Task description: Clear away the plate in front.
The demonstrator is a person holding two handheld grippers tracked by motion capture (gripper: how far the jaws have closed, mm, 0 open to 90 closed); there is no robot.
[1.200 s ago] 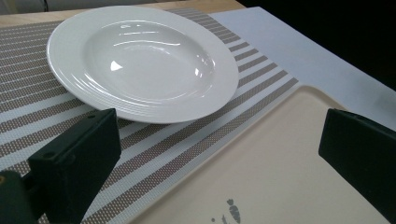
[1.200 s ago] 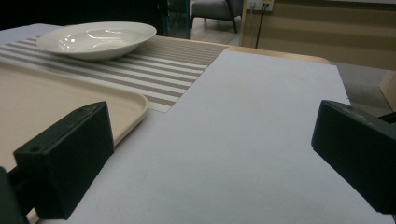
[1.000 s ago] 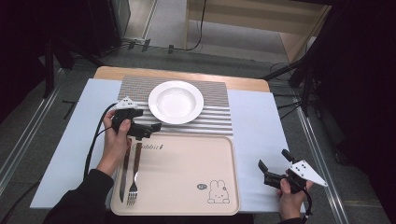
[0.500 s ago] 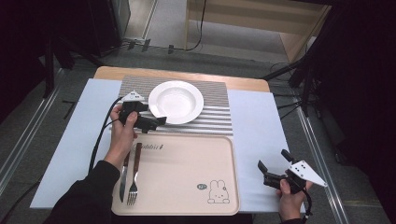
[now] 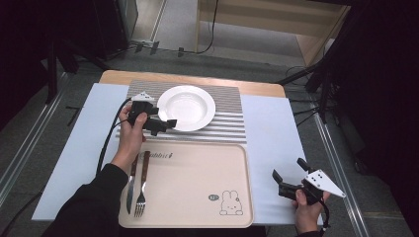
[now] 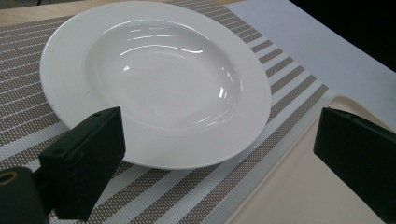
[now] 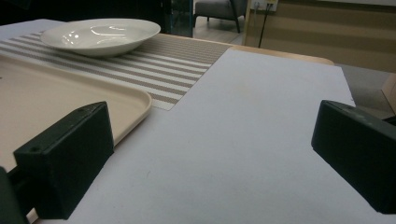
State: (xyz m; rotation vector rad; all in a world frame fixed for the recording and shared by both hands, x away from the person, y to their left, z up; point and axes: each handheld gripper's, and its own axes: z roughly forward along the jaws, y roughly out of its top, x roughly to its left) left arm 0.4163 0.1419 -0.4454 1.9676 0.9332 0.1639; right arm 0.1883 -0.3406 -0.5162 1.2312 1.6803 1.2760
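A: Plate (image 5: 186, 107) — white, deep, sits on the striped placemat (image 5: 225, 123) at the far side of the surface (image 5: 272, 128), just beyond the tray (image 5: 197, 182). Nothing grips it.

B: Change since a second ago?

A: Left hand-held gripper (image 5: 163, 126) was low over the tray's far-left corner, near the knife (image 5: 131, 185) and fork (image 5: 141, 190). It has travelled away from the person and to the right. Now it hovers at the plate's near-left rim. Jaws released, spread wide; in the left gripper view the plate (image 6: 154, 79) lies ahead between them, one jaw overlapping the near rim, contact not confirmed.

B: Cutlery?

A: Knife and fork lie side by side on the tray's left edge, untouched by either tool.

B: Reading for the work?

A: Judgement: cutlery already placed; plate is the next pick. Jaws must straddle the rim and close. The glazed rim may slip, so a firm bite on the rim is needed.

B: Right side?

A: Right hand-held gripper (image 5: 289, 180) unchanged, parked on the pale mat right of the tray, jaws open, holding nothing. Its own view shows the plate (image 7: 100, 35) well off.
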